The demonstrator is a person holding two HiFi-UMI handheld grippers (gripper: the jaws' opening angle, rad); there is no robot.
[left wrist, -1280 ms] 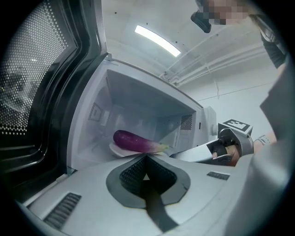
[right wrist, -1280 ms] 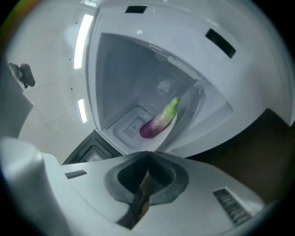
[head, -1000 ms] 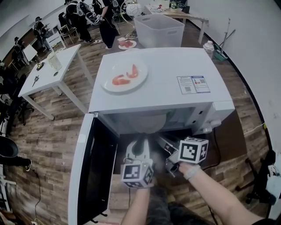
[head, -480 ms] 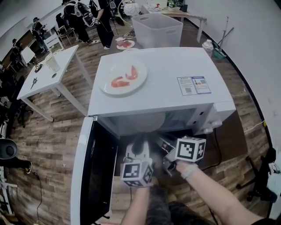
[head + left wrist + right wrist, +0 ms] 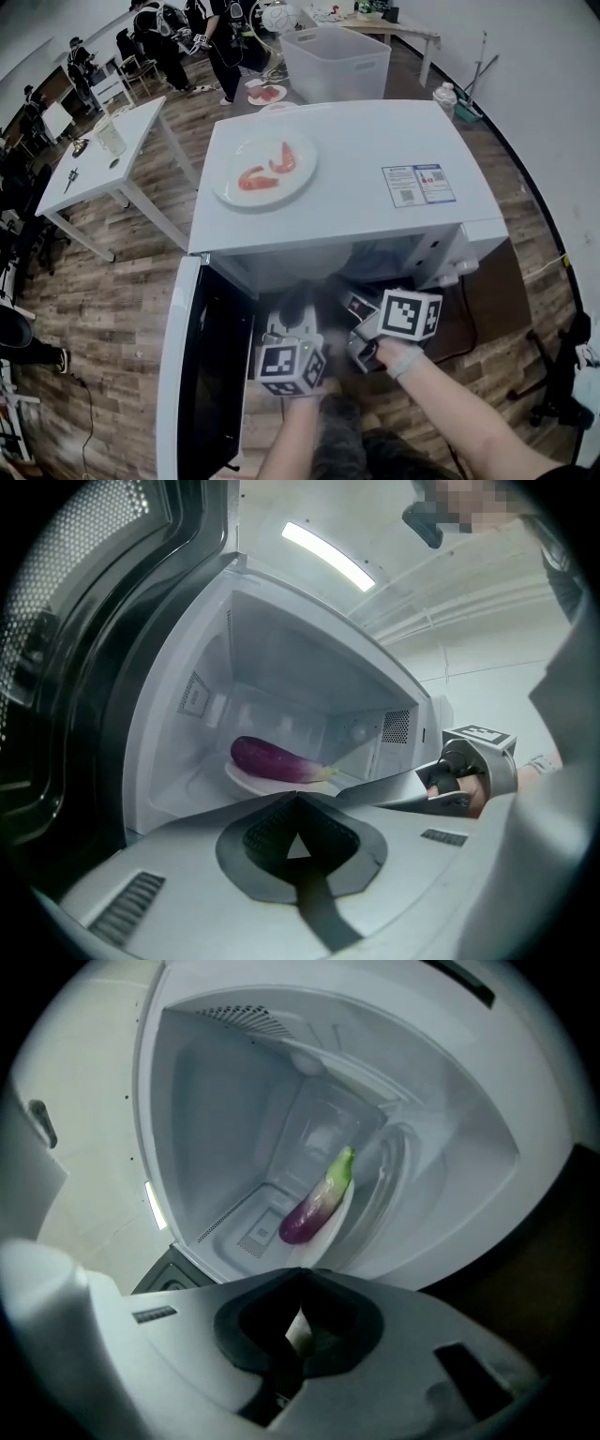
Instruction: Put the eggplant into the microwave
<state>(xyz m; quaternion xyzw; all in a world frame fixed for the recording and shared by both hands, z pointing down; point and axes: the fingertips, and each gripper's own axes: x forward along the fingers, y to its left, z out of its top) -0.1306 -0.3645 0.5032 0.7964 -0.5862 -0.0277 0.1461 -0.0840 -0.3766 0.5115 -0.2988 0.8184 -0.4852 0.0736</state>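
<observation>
Door [image 5: 202, 375] stands wide at lower left, microwave [image 5: 337, 178] mouth unobstructed. Eggplant [image 5: 277, 759] lies inside, seemingly on a plate [image 5: 248, 780]. Left gripper [image 5: 298, 797] and right gripper [image 5: 300, 1273] are closed, empty, at the opening. Wooden floor [image 5: 122, 281] surrounds.

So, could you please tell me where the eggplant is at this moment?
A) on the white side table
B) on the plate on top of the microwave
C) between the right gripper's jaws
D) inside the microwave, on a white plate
D: both gripper views show the eggplant lying on the white plate inside the microwave.
</observation>
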